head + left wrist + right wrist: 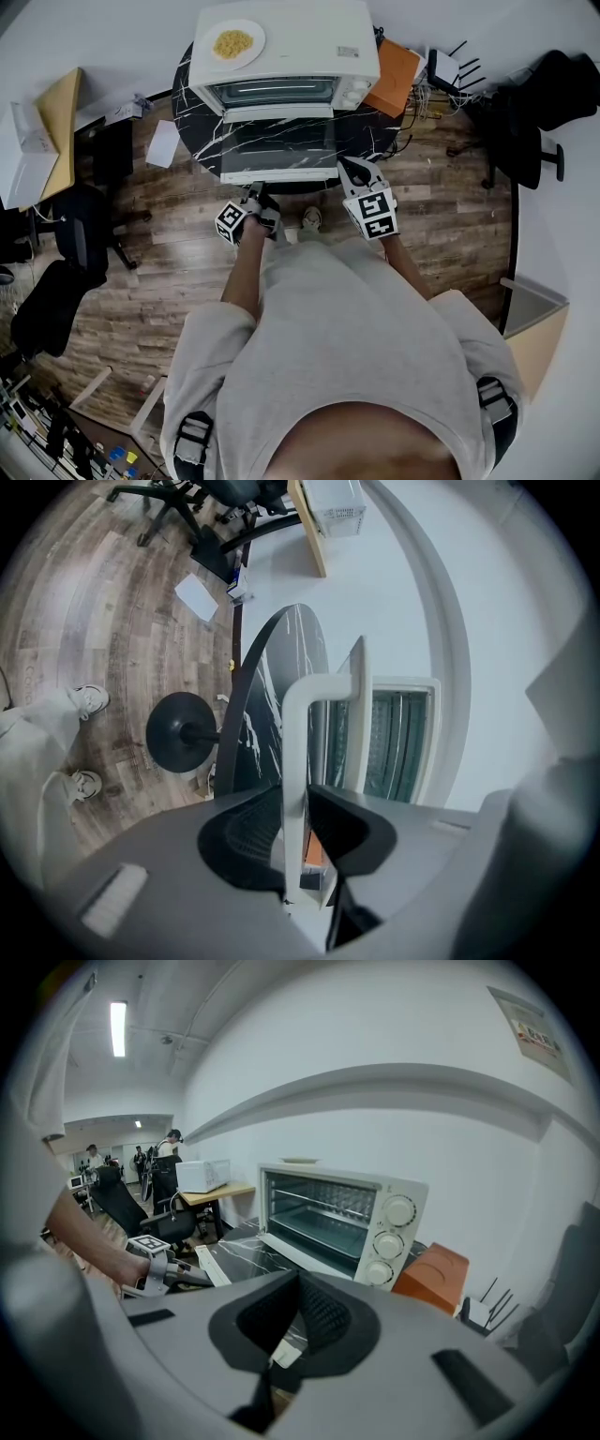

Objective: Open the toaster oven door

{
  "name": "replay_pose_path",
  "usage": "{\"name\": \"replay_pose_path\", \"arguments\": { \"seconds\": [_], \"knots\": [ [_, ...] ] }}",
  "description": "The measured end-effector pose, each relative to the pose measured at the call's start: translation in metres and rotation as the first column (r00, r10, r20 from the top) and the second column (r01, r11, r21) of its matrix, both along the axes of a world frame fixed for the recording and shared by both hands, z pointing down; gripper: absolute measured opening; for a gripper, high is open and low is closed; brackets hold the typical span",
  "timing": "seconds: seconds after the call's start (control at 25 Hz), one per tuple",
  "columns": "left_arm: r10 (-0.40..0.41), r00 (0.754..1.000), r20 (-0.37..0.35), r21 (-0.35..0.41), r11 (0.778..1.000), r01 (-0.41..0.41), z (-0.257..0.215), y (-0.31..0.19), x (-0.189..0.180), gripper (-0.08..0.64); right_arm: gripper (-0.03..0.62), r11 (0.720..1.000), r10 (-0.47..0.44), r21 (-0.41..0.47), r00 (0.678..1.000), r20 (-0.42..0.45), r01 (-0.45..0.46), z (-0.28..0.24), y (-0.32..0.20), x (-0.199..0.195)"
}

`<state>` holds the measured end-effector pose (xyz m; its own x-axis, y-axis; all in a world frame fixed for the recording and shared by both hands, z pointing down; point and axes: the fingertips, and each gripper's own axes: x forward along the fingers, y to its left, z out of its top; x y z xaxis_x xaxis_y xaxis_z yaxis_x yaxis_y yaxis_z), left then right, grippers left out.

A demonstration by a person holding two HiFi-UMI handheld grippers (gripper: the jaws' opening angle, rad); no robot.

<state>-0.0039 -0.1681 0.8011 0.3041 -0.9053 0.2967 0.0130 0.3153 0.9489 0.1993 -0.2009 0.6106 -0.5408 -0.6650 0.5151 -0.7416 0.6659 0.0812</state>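
Right now your round black marble table (200, 136) holds the white toaster oven (309, 37), its door (281, 150) lying open, your left gripper (298, 797) slack around the door handle (295, 724), your right gripper (296, 1283) pinched together empty, the wall notice (539, 1021) too blurred to read.

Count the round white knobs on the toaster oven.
3, on the right front panel of the white toaster oven, in a column: top knob, middle knob, bottom knob. None appears hidden.
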Motion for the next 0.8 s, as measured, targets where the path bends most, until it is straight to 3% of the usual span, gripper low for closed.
{"name": "replay_pose_path", "arguments": {
  "seconds": [0.52,0.8],
  "knots": [
    [0.032,0.999,0.014,0.039,0.999,-0.032,-0.008,0.018,-0.004,0.158,0.014,0.999,-0.037,-0.010,0.999,0.006,0.037,0.002,-0.003,-0.015],
    [0.143,0.976,0.167,0.049,0.987,-0.153,-0.021,0.025,-0.005,0.158,0.014,0.998,-0.060,-0.011,0.998,0.018,0.060,0.005,-0.004,-0.025]
  ]
}}
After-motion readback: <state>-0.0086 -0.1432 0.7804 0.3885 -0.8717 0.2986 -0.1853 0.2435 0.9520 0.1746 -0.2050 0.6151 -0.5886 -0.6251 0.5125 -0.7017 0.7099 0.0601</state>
